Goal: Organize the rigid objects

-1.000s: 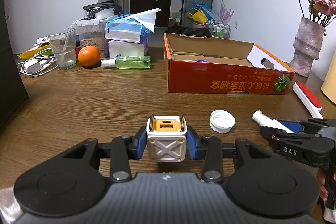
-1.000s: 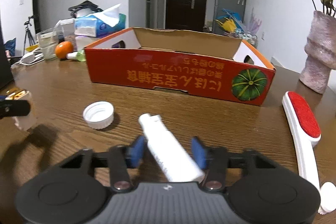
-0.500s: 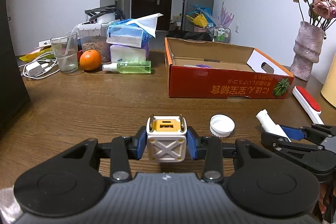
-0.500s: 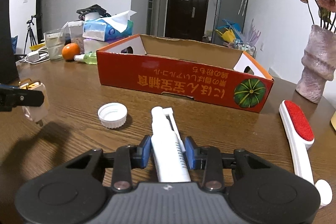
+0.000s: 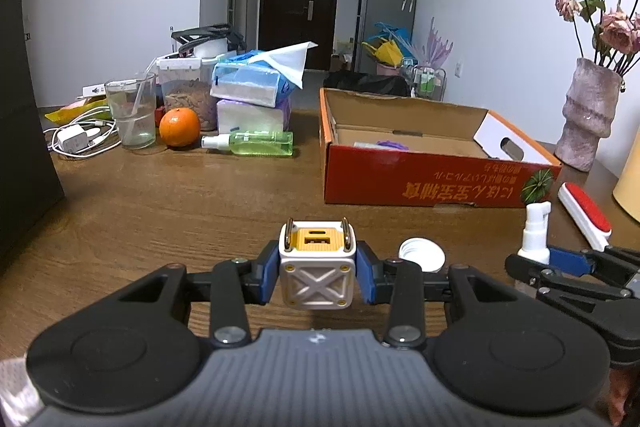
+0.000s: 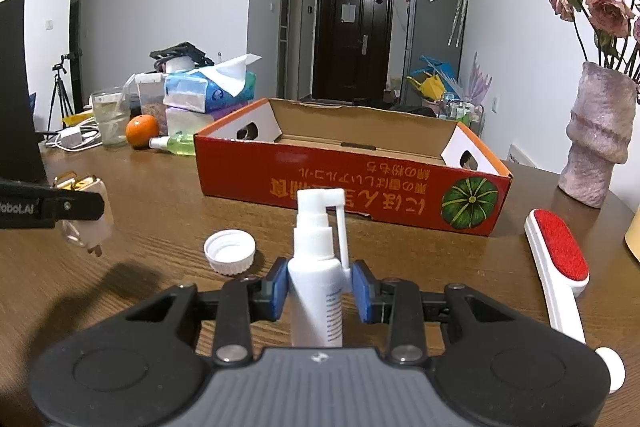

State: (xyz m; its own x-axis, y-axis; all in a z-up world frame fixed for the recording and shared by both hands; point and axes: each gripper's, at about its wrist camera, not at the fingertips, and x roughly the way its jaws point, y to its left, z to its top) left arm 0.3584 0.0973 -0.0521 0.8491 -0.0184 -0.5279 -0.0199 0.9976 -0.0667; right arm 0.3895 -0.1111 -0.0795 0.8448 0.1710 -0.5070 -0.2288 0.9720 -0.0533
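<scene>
My left gripper (image 5: 317,277) is shut on a white cube charger (image 5: 317,279) with a yellow face and two metal prongs, held above the wooden table. In the right wrist view the same charger (image 6: 86,215) hangs at the left. My right gripper (image 6: 319,291) is shut on a white spray bottle (image 6: 318,279), lifted off the table with its nozzle tilted upward. From the left wrist view the bottle (image 5: 534,233) shows at the right. An open red cardboard box (image 6: 352,183) stands ahead of both grippers. A white bottle cap (image 6: 229,251) lies on the table between them.
A red and white lint brush (image 6: 558,267) lies at the right, near a pink vase (image 6: 598,151) of dried roses. At the far left stand a glass (image 5: 132,115), an orange (image 5: 180,127), a green bottle (image 5: 256,143), tissue packs (image 5: 252,95) and a charger cable (image 5: 76,139).
My right gripper closed on the spray bottle and lifted it off the table, tipping its nozzle upward. The left gripper kept still with the charger.
</scene>
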